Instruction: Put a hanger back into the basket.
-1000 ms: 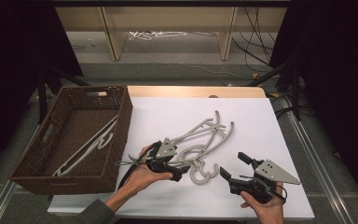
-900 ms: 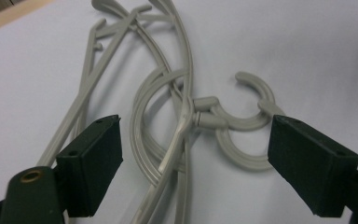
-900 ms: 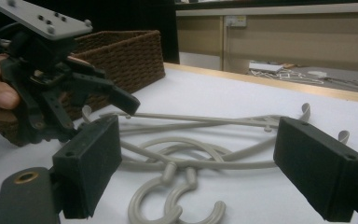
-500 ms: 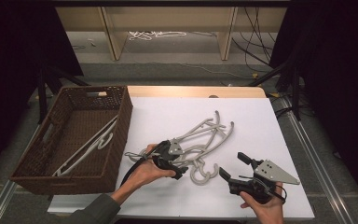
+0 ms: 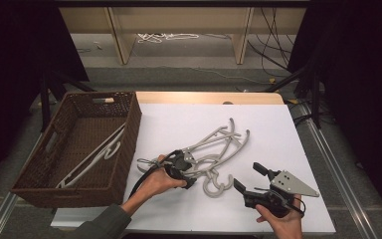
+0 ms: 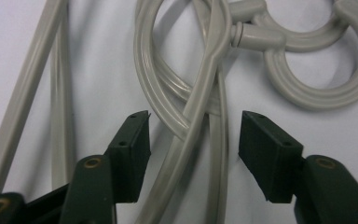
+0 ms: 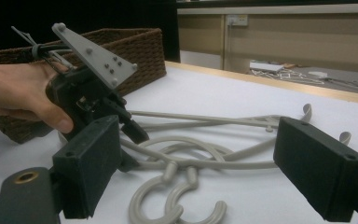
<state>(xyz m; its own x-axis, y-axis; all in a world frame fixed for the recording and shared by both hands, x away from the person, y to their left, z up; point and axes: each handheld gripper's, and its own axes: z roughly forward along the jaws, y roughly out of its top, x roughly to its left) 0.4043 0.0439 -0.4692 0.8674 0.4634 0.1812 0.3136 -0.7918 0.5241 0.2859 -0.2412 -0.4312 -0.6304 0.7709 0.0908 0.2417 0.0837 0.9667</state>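
Hangers [image 5: 214, 149] look light, stiff and tangled; we take a thin arm where the left gripper [image 6: 193, 140], just closing, straddles without pinching; right gripper [image 5: 248, 179] gapes idle.

Two grippers are showing, left gripper [image 5: 189, 172] and right gripper [image 5: 251, 177], each sitting in one hand. Grey hangers [image 5: 214, 149] are lying tangled on the white table [image 5: 278, 129]: two hook ends are showing, so I'm counting two, though the overlap is making it hard to be sure. One wicker basket [image 5: 129, 124] is sitting at the left, holding what is looking like two pale hangers [image 5: 97, 154].
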